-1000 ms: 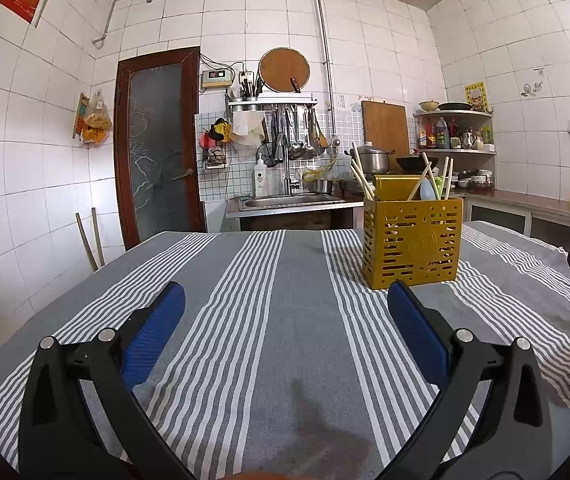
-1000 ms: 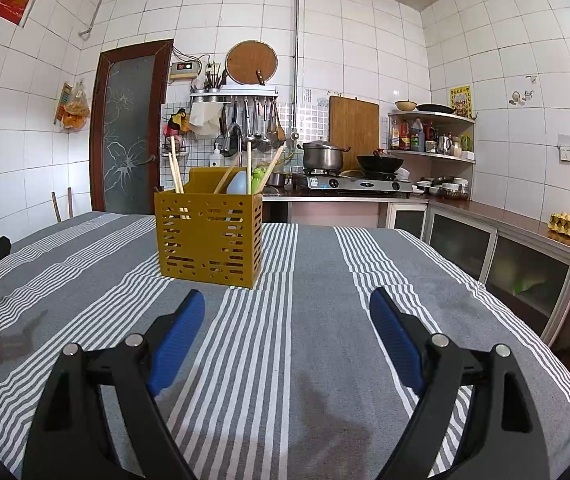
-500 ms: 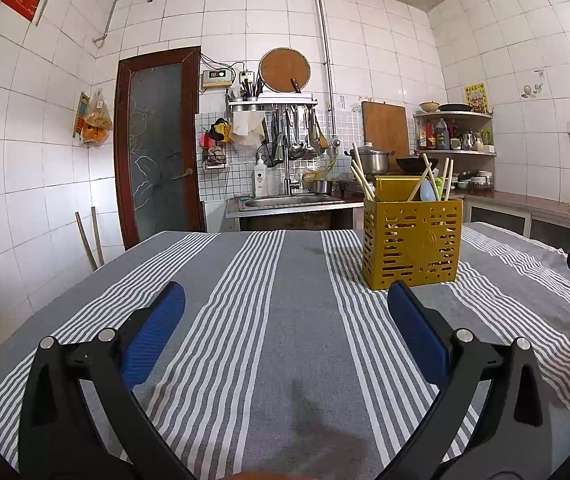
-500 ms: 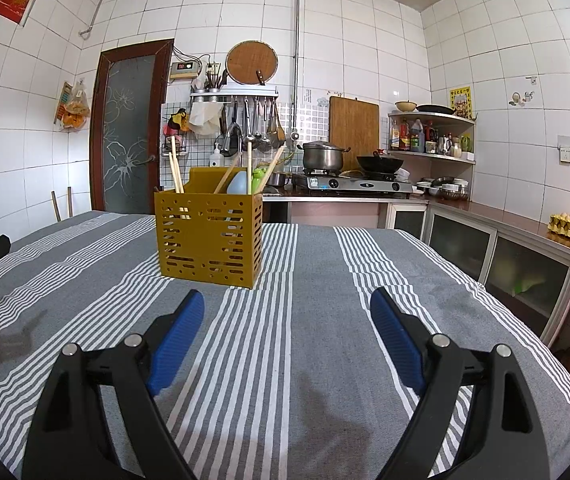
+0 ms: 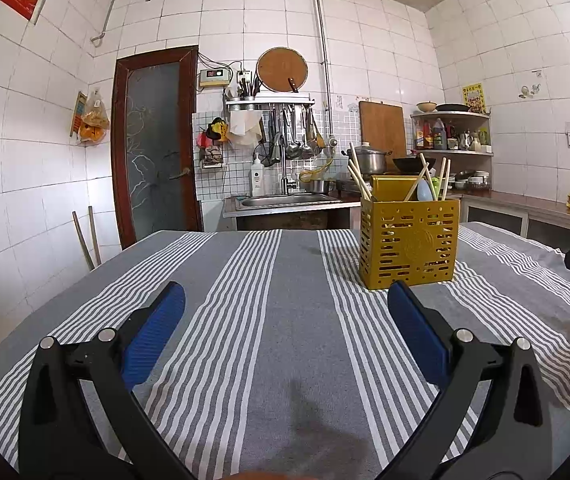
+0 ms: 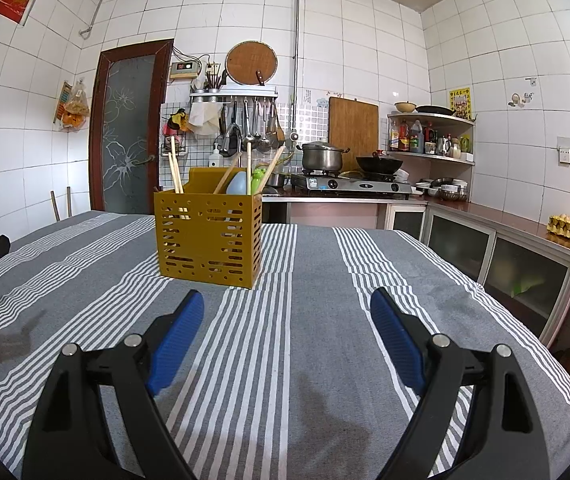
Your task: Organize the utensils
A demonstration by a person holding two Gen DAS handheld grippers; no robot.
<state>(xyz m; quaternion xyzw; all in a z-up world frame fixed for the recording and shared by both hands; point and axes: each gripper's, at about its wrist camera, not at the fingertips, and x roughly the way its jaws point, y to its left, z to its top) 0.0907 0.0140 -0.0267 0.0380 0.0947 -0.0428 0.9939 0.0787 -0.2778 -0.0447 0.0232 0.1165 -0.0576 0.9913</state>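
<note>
Both jaws are held wide apart and empty on the left gripper (image 5: pixel 285 312) and the right gripper (image 6: pixel 287 314). On the striped tablecloth (image 6: pixel 317 360), the yellow utensil holder (image 6: pixel 209 236) is seen far ahead, chopsticks (image 6: pixel 175 172) upright inside. Each utensil should be approached slowly and gripped near its top.

The table is covered by a matt woven cloth (image 5: pixel 285 320) in grey with white stripes. The yellow holder (image 6: pixel 209 236) looks like smooth plastic with many slots, and pale wooden chopsticks (image 6: pixel 175 174) stand in it. The gripper fingers carry blue ribbed pads (image 5: pixel 157 332) on black matt plastic arms, and the wall tiles (image 6: pixel 365 40) are white and glossy.
</note>
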